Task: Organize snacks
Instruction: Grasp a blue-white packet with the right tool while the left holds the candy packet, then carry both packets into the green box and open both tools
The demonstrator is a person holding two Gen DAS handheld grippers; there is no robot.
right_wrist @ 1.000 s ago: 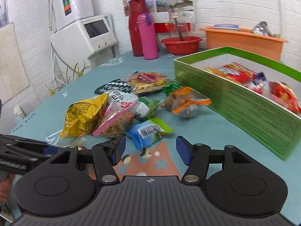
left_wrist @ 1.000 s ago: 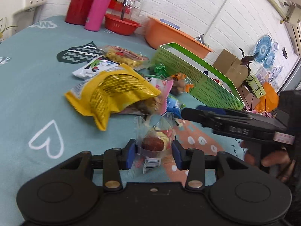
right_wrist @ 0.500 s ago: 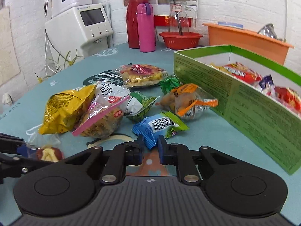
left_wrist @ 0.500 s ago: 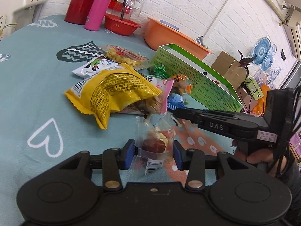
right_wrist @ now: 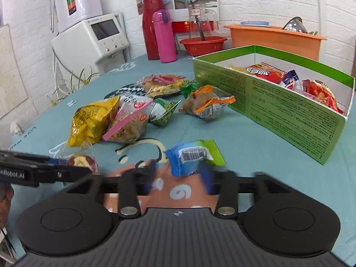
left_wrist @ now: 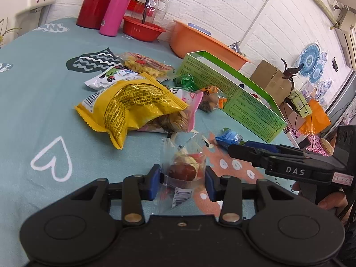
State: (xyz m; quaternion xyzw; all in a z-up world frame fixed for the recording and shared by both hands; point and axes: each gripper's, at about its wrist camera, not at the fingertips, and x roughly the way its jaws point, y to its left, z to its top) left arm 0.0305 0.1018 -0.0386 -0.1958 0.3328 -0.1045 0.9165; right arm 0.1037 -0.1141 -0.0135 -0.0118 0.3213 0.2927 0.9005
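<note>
1. The teal tablecloth (right_wrist: 255, 155) carries everything.
2. The green box (right_wrist: 289, 111) stands at the right with several snacks already inside.
3. A yellow bag (left_wrist: 133, 104) leads the loose pile beside it.
4. The right gripper (right_wrist: 178, 178) has just been opening; its blurred jaws straddle the blue packet (right_wrist: 191, 158) without pressing it.
5. The left gripper (left_wrist: 182, 181) pinches a clear candy packet (left_wrist: 184, 169).

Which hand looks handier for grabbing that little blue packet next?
The right. Its gripper, whose jaws have just been opening, stands open right before the blue packet; the left gripper already straddles a clear-wrapped snack.
</note>
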